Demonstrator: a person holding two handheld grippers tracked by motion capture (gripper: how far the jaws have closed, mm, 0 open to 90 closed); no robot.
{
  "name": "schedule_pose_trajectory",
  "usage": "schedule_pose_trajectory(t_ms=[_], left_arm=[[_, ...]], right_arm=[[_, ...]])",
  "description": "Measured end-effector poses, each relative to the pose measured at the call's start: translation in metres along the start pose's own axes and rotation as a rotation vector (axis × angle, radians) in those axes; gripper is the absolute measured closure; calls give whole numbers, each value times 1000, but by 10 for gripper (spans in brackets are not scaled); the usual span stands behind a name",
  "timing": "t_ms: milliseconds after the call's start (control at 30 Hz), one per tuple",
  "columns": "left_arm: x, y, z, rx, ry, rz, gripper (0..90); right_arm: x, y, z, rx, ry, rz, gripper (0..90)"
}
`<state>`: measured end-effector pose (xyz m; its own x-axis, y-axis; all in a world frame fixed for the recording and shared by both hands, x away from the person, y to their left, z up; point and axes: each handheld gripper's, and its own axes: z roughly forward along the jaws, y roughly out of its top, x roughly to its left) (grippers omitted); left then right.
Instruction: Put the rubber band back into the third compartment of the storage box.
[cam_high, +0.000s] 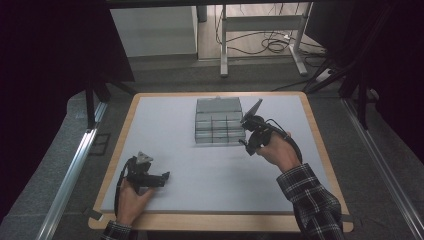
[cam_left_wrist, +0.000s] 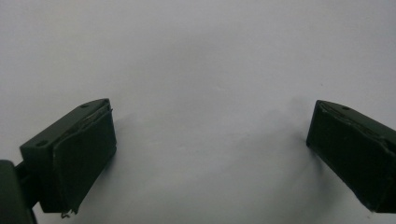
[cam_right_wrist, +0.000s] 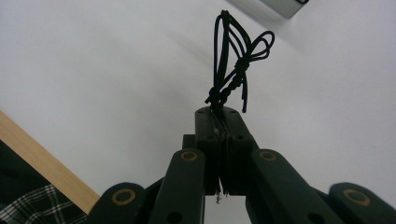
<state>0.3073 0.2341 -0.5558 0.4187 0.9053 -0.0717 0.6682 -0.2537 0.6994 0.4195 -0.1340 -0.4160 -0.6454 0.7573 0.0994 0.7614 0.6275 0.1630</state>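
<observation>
Nowhere legible writing — black cord (cam_right_wrist: 236, 70) only.

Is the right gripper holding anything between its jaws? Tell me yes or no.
Yes: in the right gripper view the right gripper has its jaws pressed together on a bundle of thin black cord that sticks out past their tips.

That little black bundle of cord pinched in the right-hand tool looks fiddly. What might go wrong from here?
1. The right gripper pinches the cord bundle only at its lower end, at the very tips of its fingers; it might slip out.
2. The loose loops splay above the tips, so they may snag on the compartment box if lowered into it.
3. The left gripper rests open on the table, far from the box, so it likely cannot steady anything quickly.
</observation>
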Motion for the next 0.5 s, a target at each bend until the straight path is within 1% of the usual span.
schedule_pose_trajectory(t_ms=[67, 100, 133, 300, 433, 500], left_arm=[[0, 0, 0, 1, 0, 1, 13], [0, 0, 0, 1, 0, 1, 14], [0, 0, 0, 3, 0, 3, 13], [0, 0, 0, 3, -1, 0, 13], [0, 0, 0, 3, -1, 1, 13], [0, 0, 0, 3, -1, 0, 13]], right_arm=[[-1, 6, 0, 3, -10, 0, 860], [-1, 6, 0, 3, -10, 0, 860], [-3, 10, 0, 3, -11, 15, 860], [-9, 20, 3, 7, -11, 45, 860], [-11, 26, 6, 11, -13, 54, 860], [-13, 31, 8, 8, -15, 61, 860]])
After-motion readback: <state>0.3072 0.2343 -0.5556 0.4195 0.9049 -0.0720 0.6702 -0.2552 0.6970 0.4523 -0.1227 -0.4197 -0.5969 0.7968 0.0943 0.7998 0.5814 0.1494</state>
